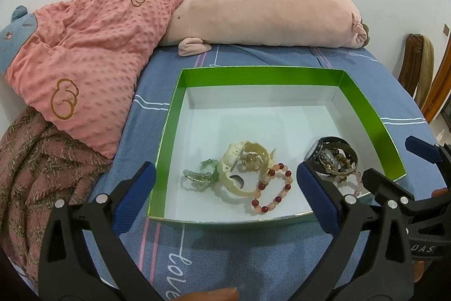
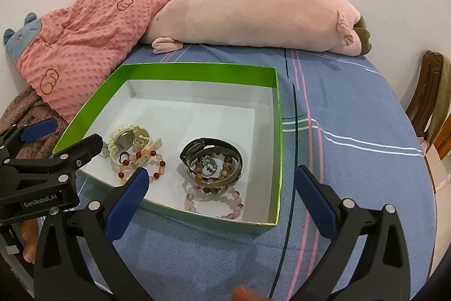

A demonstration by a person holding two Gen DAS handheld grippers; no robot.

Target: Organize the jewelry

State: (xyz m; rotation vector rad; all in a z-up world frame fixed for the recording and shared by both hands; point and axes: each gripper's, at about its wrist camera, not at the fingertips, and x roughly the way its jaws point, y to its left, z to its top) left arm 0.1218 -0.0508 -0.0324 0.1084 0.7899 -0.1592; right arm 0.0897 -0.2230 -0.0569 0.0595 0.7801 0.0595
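- Green box (image 1: pixel 369 114), white inside, sits on the blue bedsheet (image 1: pixel 253 258). All the jewelry is in its near half, in two clusters.
- Left wrist view: left gripper (image 1: pixel 225 188) at 6 o'clock, jaws wide apart, nothing between them. Blue pads straddle the box's near wall; the left pad is outside the box's left wall, the right pad overlaps the dark cluster.
- Only this view shows the green jade piece (image 1: pixel 198 174) clearly, touching the cream watch (image 1: pixel 242 171) at its 9 o'clock. The right wrist view has it mostly hidden behind the left gripper's finger.
- Red-and-pink bead bracelet (image 1: pixel 272 189) touches the cream watch at its 4 o'clock.
- Right wrist view: right gripper (image 2: pixel 222 193) at 6 o'clock, jaws also spread, empty. Its left pad covers part of the near wall; its right pad is over the sheet, outside the box's right wall.
- Only this view shows the dark cluster in full: black watch (image 2: pixel 208 147) ringed with a bronze bangle (image 2: pixel 217 177), brown beads (image 2: pixel 225 169) inside, pale pink bead bracelet (image 2: pixel 214 200) at 6 o'clock of it, partly underneath. In the left view the pink bracelet is mostly blocked by the pad.
- Each gripper shows in the other's view: the right one at 3 o'clock, the left one at 9 o'clock. Both sit level and side by side at the box's near edge.
- Background at 12 o'clock: pink plush pig (image 2: pixel 253 16). At 10 o'clock: pink dotted blanket (image 2: pixel 84 33).
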